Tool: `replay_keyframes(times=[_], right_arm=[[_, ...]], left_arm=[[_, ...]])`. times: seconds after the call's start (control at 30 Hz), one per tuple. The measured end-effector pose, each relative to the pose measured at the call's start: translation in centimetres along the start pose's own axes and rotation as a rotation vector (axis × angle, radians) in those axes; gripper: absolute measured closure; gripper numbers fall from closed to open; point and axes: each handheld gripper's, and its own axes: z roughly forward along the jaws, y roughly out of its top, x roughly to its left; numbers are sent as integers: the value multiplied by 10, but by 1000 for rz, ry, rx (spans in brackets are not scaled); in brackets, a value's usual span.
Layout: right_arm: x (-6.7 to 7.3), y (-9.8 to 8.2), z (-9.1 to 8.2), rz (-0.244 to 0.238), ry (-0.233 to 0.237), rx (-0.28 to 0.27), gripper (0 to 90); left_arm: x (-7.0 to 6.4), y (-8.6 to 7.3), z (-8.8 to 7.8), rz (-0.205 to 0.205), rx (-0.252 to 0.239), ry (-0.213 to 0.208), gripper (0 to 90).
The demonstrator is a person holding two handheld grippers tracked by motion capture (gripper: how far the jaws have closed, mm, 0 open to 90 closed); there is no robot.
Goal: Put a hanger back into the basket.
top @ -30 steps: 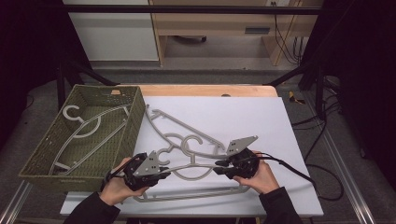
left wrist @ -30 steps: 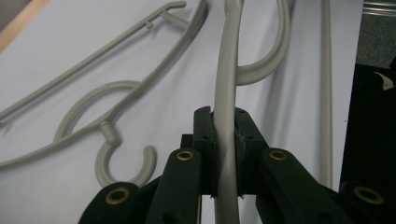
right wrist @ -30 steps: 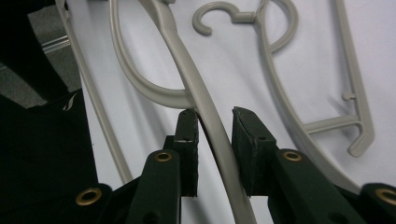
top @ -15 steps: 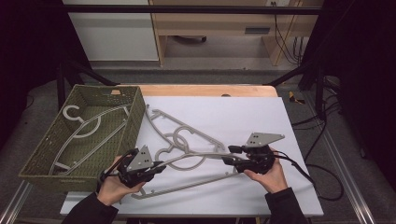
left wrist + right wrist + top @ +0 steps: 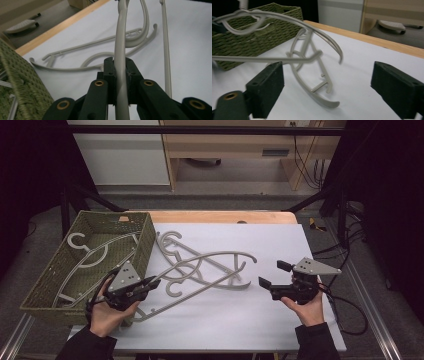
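My left gripper (image 5: 151,283) is shut on the rod of a grey plastic hanger (image 5: 220,255), near the basket's front corner. In the left gripper view the jaws (image 5: 121,63) clamp that hanger (image 5: 120,35), which rises away from them. It hangs tilted above the white table, its far end free. My right gripper (image 5: 273,274) stands open to the right of that end; its jaws have just been opening and nothing is between them (image 5: 332,83). The lifted hanger (image 5: 287,18) arches ahead of them. A second grey hanger (image 5: 172,242) lies flat on the table (image 5: 322,100).
A green woven basket (image 5: 145,235) stands at the table's left with another grey hanger (image 5: 92,257) inside. The white sheet (image 5: 280,240) ends at a wooden far edge (image 5: 220,216). A cable (image 5: 350,310) trails from the right gripper off the table's right side.
The right gripper has opened, let go of the hanger and drawn away to the right. The left gripper has moved left and up with its end, and the hanger now tilts off the table.
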Motion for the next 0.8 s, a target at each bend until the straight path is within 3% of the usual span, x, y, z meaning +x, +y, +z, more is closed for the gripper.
replay_keyframes(times=[0.2, 0.33, 0.57, 0.8], right_arm=[[-7, -4, -3, 35, -30, -9, 81], [-11, -6, -3, 56, -44, -7, 69], [-13, -6, -2, 51, -60, 2, 59], [-13, -6, -3, 53, -62, 0, 54]], left_arm=[[16, 3, -23, -38, -61, 52, 823], [28, 5, -30, -38, -85, 83, 822], [47, 9, -40, -53, -92, 118, 822], [78, 13, -54, -87, -95, 168, 822]])
